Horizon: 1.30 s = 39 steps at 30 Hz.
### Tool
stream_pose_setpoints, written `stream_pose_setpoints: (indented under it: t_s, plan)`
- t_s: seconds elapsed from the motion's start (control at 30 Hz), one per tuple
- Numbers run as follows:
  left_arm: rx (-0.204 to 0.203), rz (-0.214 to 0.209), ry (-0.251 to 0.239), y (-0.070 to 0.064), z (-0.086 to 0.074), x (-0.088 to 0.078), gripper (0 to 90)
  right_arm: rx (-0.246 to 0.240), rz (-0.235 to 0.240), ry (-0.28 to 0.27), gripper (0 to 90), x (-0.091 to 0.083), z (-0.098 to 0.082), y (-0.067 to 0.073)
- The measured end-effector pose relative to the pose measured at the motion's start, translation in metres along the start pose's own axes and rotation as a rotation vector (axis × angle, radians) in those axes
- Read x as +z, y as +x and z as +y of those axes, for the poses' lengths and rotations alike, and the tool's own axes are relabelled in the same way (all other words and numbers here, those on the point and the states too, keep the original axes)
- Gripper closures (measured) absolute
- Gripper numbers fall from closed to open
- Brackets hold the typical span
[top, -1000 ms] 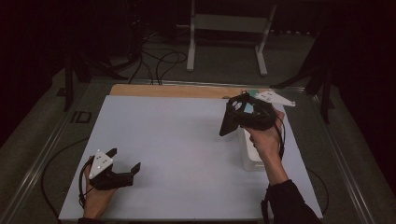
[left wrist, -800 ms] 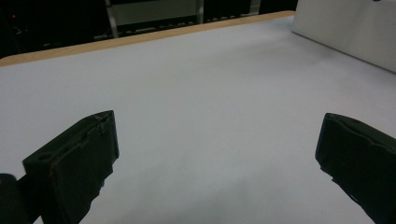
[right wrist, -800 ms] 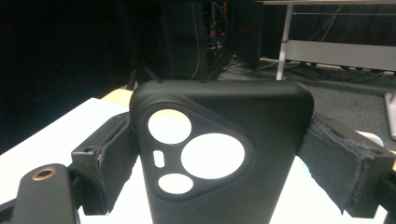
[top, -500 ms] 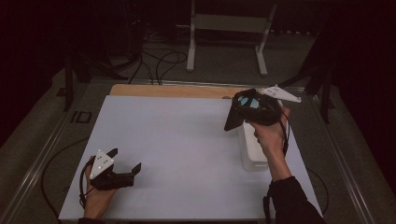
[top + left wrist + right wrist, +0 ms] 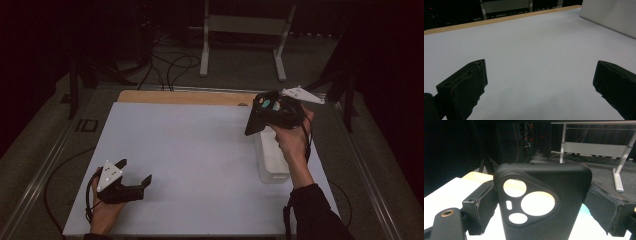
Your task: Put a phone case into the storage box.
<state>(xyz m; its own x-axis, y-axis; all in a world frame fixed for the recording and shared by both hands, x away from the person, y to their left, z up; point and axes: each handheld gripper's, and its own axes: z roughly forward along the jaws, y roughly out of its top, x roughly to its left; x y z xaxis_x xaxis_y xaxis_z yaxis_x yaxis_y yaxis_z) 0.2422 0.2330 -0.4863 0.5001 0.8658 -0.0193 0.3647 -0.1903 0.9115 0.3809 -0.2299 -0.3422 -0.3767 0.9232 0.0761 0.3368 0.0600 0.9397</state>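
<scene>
A black phone case point(image 5: 541, 202) with a three-cornered camera cut-out stands upright between the jaws of my right gripper point(image 5: 541, 205), which is shut on its sides. In the high view the right gripper point(image 5: 257, 122) is held up over the table's far right, above a white box point(image 5: 272, 157), with the phone case point(image 5: 256, 119) hanging at its front. My left gripper point(image 5: 135, 172) rests low near the front left of the white table top point(image 5: 190, 150). It is open, and its jaws stand wide apart over bare white surface in the left gripper view, where the left gripper point(image 5: 539, 82) holds nothing.
The white box sits along the table's right edge under my right hand, and the same white box point(image 5: 609, 15) shows at the top right of the left gripper view. A wooden strip point(image 5: 185, 97) borders the far edge. Cables and a metal stand point(image 5: 245, 30) lie on the floor beyond.
My right gripper has lifted and moved slightly right and away with the phone case. The left gripper has stayed where it was.
</scene>
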Motion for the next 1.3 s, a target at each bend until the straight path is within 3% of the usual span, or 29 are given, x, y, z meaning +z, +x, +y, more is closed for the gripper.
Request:
stream_pose_setpoints:
  t_s: [1.3]
  plan:
    - [0.006,0.001,0.004,-0.001,0.0,0.0,0.1,0.039,-0.125,0.025,13.5,0.019,0.001,-0.034]
